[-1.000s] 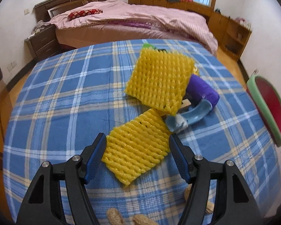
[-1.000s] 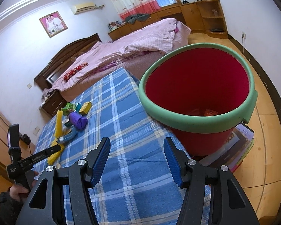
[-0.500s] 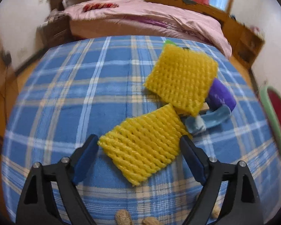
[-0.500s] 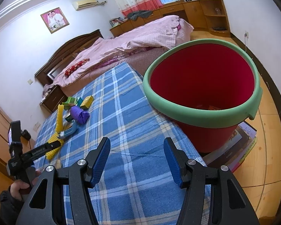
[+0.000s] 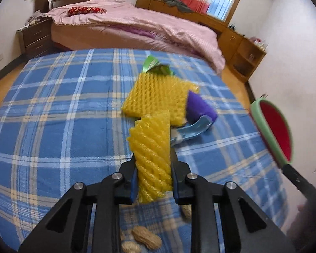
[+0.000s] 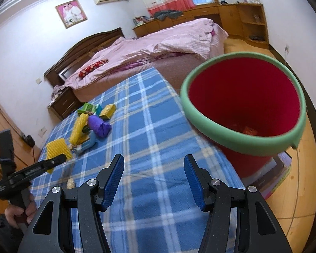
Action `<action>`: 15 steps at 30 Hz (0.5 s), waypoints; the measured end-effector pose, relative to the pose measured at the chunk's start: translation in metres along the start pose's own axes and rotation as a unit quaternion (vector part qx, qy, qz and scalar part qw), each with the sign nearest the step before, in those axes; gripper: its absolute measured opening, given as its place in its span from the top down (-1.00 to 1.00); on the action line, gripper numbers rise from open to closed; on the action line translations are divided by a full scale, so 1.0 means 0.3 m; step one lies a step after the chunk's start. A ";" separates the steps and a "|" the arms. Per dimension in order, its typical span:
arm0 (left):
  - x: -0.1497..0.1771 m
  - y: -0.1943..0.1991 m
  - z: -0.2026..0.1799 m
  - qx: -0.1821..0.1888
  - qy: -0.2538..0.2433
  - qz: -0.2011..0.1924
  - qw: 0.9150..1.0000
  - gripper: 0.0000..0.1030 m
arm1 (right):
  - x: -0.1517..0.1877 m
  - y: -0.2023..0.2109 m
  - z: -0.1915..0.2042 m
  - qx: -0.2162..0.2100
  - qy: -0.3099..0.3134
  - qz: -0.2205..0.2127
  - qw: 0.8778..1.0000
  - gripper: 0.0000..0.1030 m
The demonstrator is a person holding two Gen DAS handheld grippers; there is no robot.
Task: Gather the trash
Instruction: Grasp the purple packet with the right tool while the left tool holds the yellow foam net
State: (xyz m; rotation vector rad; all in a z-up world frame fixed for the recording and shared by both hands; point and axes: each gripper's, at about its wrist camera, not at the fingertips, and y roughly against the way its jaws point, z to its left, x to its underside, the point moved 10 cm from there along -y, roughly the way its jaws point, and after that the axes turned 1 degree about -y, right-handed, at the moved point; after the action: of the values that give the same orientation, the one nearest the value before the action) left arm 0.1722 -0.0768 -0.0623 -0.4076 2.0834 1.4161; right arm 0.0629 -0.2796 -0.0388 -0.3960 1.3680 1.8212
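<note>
In the lower middle of the left wrist view we see our left gripper (image 5: 152, 175) clamped on a yellow foam net (image 5: 152, 147), the piece pinched between the blue pads and standing up on edge above the blue plaid cloth (image 5: 59, 116). Just above it in the frame lies a second yellow foam net (image 5: 158, 97), flat on the cloth, with a purple wrapper (image 5: 201, 107) and a light blue packet (image 5: 194, 129) touching its right edge and a green wrapper (image 5: 150, 64) peeking out behind it. A few peanuts (image 5: 147, 239) sit along the bottom edge, under the gripper frame. At the right edge of that frame we catch the red bin with a green rim (image 5: 273, 126), standing off the side of the cloth. In the right wrist view our right gripper (image 6: 153, 179) fills the lower middle, its two blue pads spread wide apart with nothing between them, over the plaid cloth. The bin takes up the right half, a few scraps lying in its bottom. The pile of trash lies at the middle left of that frame, and the left gripper holds the net at the lower left.
</note>
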 end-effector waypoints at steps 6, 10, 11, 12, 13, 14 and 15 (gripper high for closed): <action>-0.074 0.073 0.054 -0.018 0.011 -0.031 0.999 0.52 | -0.048 -0.078 0.120 -0.019 0.031 0.011 0.999 -0.18; -0.122 0.045 0.142 -0.039 0.039 -0.037 0.998 0.52 | -0.068 -0.156 0.195 -0.025 0.056 0.023 0.998 -0.17; -0.128 0.030 0.171 -0.044 0.047 -0.037 0.997 0.52 | -0.071 -0.181 0.216 -0.025 0.061 0.028 0.997 -0.18; -0.132 0.017 0.193 -0.049 0.054 -0.037 0.997 0.52 | -0.075 -0.207 0.237 -0.027 0.066 0.034 0.997 -0.18; -0.133 0.000 0.216 -0.054 0.062 -0.037 0.996 0.52 | -0.077 -0.228 0.255 -0.030 0.069 0.038 0.996 -0.17; -0.130 -0.010 0.232 -0.055 0.069 -0.037 0.995 0.52 | -0.079 -0.249 0.272 -0.032 0.072 0.043 0.996 -0.18; -0.127 -0.025 0.249 -0.055 0.075 -0.037 0.995 0.52 | -0.081 -0.273 0.290 -0.034 0.078 0.048 0.995 -0.18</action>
State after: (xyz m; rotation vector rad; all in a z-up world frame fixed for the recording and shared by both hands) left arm 0.2279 -0.0138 -0.0644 -0.6489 2.0897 1.5005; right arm 0.1580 -0.2033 -0.0447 -0.5258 1.4557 1.9525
